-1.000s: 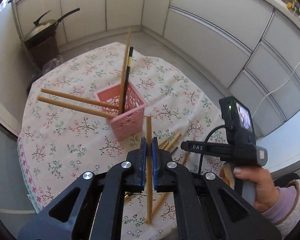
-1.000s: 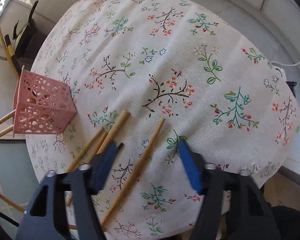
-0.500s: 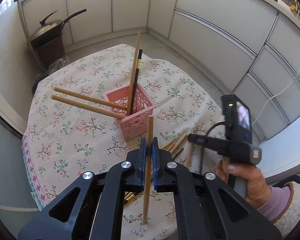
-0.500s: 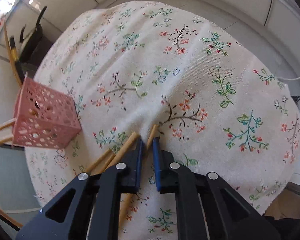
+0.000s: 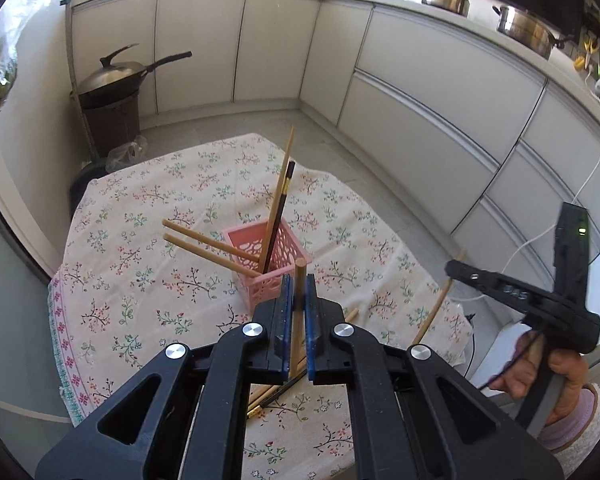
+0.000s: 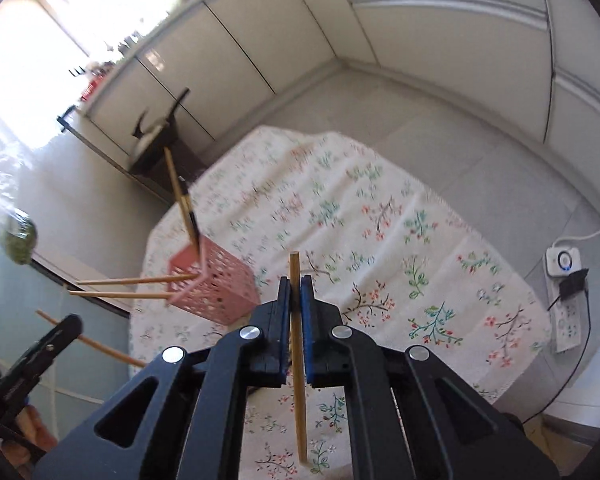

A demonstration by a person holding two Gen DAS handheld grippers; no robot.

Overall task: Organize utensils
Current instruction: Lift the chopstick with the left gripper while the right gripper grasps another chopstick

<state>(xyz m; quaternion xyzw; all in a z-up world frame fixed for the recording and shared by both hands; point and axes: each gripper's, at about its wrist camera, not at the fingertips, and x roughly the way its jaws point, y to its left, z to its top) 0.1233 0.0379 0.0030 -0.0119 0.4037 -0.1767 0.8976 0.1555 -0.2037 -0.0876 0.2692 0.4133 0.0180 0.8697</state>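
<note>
Two hand-held grippers hang above a table draped in a floral tablecloth [image 5: 148,240] in a white-cabinet kitchen, each clamped on one wooden chopstick. The left gripper [image 5: 297,292] pinches a thick wooden chopstick [image 5: 299,280] between its blue pads, the stick's blunt end poking out just past the fingertips and its lower length running back down between the jaws. The right gripper [image 6: 295,292] grips a thinner wooden chopstick [image 6: 299,360] in the same manner, clear of the cloth; its jaws have just closed on the stick.

Just ahead of both grippers stands a pink perforated basket [image 5: 276,260] on the cloth. Two wooden chopsticks [image 5: 208,246] lean out over its rim to the left of the left gripper, while another wooden one and a black chopstick [image 5: 278,216] stand steeply in it. A few more chopsticks [image 5: 272,394] lie on the cloth beneath the left gripper's jaws. In the left wrist view the right gripper is seen off to the right, held by a hand [image 5: 548,376] in a lilac sleeve. A lidded wok [image 5: 112,76] sits on a stand in the far corner, beyond the table.
</note>
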